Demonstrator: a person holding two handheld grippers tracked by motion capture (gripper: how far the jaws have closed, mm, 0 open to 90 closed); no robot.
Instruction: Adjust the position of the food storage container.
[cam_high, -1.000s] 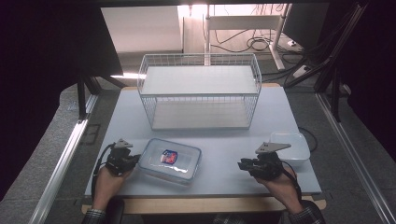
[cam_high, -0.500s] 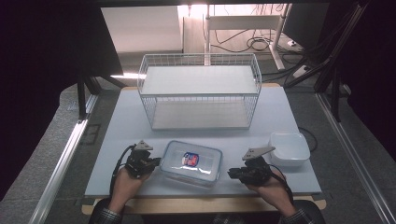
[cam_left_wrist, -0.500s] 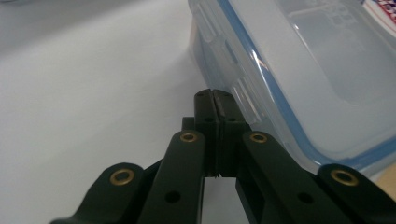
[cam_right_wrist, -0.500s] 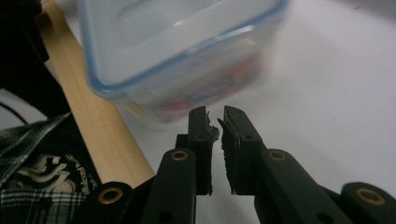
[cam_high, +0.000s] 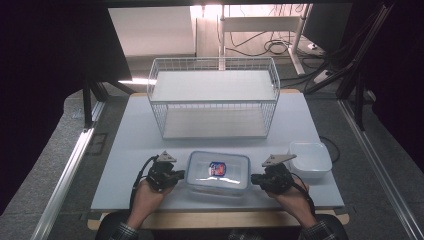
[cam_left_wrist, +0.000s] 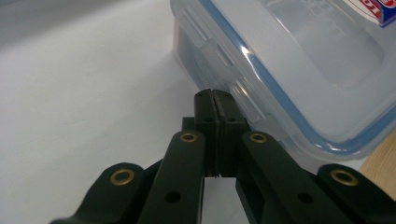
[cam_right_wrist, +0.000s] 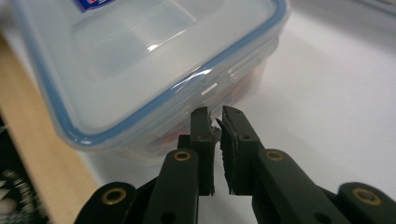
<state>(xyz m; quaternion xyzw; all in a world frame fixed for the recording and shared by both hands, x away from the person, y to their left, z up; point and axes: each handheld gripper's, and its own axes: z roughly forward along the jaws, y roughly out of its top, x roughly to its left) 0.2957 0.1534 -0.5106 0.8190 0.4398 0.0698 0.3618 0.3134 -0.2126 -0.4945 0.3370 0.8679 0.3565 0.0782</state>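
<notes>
Lidded box (cam_high: 218, 170) flat on tabletop (cam_high: 140, 140), near front edge, midway between both tools. Probably parked there so each short side can be reached from its own hand. Lid on, blue seal all round, red-blue label on top. Something reddish inside, seen through the wall in right gripper view (cam_right_wrist: 154, 60); can't tell what.

Left tool (cam_high: 180, 175) low on tabletop, aimed level at box's left short side. Pressed fully together, nothing between the jaws. In left gripper view, tips (cam_left_wrist: 215, 100) right at the box wall (cam_left_wrist: 303, 70), just under left latch (cam_left_wrist: 219, 56). Looks like touching or a hair off; can't tell which. Likely used as a closed wedge, to brace the box or get under the latch flap.

Right tool (cam_high: 255, 178) mirrored at box's right short side, also low and level. Just been closing; now down to a narrow slit. In right gripper view, tips (cam_right_wrist: 215, 116) sit at the wall below right latch (cam_right_wrist: 219, 81). Pale sliver between the tips: latch edge or frayed pad, can't tell. So can't say whether pinching or just nearly shut.

Judgement: working on the side latches, lid not yet off.

Behind the box, wire basket (cam_high: 215, 97), well apart. Far right, open white tub (cam_high: 310, 159), just beside right tool, untouched.
</notes>
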